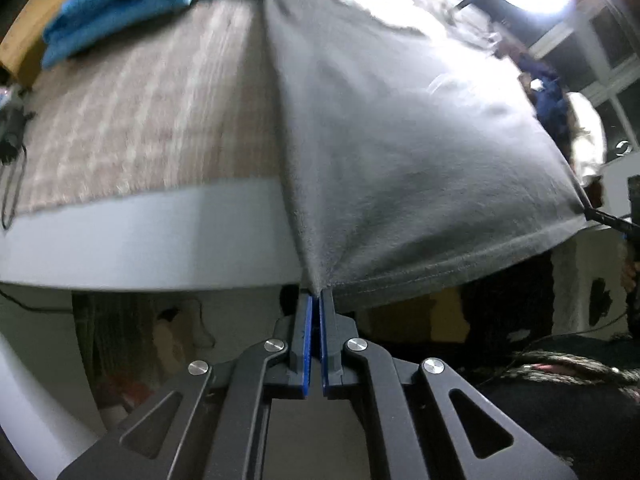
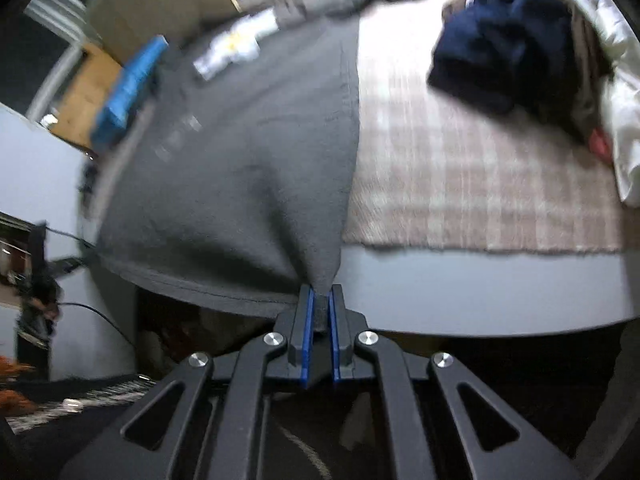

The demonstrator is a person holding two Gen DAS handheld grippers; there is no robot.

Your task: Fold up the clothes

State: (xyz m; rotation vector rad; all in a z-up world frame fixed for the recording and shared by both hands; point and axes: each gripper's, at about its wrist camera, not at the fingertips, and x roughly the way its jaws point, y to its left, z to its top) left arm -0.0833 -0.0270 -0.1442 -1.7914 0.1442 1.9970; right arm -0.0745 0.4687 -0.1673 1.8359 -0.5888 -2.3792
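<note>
You hold the grey shirt (image 1: 400, 128) by 2 hem corners, left hand-held gripper (image 1: 319, 294) and right hand-held gripper (image 2: 320, 294) each clamped on fabric, keeping it taut over the bed (image 2: 480, 184).

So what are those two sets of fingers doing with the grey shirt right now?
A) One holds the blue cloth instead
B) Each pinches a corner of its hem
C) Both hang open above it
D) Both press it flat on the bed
B: the left gripper and right gripper are each shut on a bottom corner of the shirt, whose hem stretches between them off the bed edge.
</note>
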